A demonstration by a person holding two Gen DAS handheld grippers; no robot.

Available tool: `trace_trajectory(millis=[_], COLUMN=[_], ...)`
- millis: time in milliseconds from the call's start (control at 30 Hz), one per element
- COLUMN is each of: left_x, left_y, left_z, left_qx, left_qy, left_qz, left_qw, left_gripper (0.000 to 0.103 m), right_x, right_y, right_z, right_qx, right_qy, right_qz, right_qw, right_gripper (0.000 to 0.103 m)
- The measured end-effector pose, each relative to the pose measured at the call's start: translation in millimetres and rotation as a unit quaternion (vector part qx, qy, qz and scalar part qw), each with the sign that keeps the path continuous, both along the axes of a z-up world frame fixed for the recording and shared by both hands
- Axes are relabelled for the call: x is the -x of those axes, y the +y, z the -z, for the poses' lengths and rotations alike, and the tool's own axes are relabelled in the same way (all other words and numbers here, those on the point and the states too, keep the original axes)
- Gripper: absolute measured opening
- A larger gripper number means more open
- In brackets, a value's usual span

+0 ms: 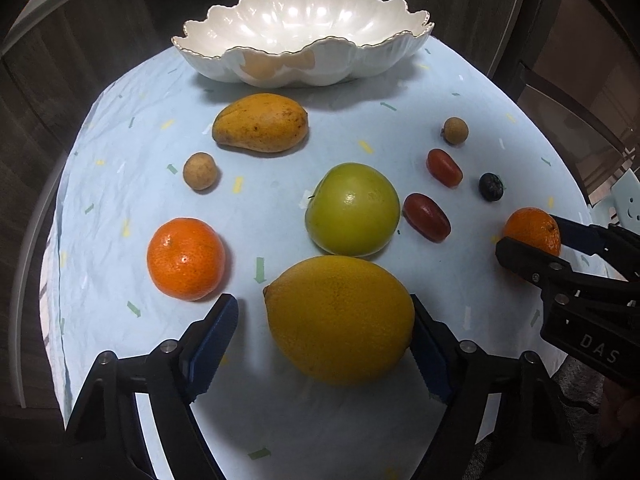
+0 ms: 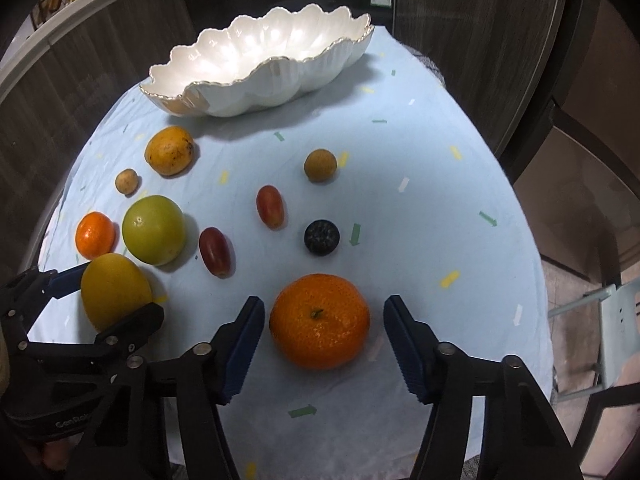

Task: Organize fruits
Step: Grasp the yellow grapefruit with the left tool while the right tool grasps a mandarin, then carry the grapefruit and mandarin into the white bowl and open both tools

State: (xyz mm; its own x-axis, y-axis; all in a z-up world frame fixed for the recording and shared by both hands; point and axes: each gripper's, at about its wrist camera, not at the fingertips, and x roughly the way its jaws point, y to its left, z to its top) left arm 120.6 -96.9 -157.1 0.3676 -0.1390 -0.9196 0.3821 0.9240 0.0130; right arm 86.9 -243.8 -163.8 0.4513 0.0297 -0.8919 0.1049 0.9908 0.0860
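My left hand-held gripper (image 1: 324, 346) straddles the firm, heavy lemon (image 1: 339, 320); my right hand-held gripper (image 2: 324, 346) brackets the soft tangerine (image 2: 319, 321); both open, gripping nothing.

The left gripper (image 1: 324, 344) points steeply down, its blue-padded jaws set either side of a lemon (image 1: 340, 320); the right-hand pad touches the rind, while a gap shows beside the left-hand pad; the right gripper (image 2: 324, 338) tilts down likewise, its jaws straddling a tangerine (image 2: 319, 320) with clear space on both sides, neither pad touching; the two tools stand side by side, near each other.
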Motion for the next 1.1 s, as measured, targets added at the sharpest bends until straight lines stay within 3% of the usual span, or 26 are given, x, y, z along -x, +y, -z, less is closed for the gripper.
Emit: trace_trajectory(millis=[200, 567, 1100], left_x=[2, 5, 17], left_y=[-6, -5, 5], left_z=[-1, -4, -32], left_qx=[0.009, 0.008, 0.013], left_qy=[-0.001, -0.003, -0.049], left_qz=[0.018, 0.017, 0.006], left_qw=[0.9998, 0.9998, 0.9987], left_gripper=[0.064, 0.063, 0.062], right_x=[-1, 2, 12], right_y=[2, 2, 4], right_z=[0, -7, -27], right_qx=[-0.005, -0.005, 0.000], right_qy=[0.002, -0.013, -0.044], right_qz=[-0.004, -0.002, -0.009], right_qw=[1.000, 1.000, 0.999], right_gripper=[0.049, 0.048, 0.047])
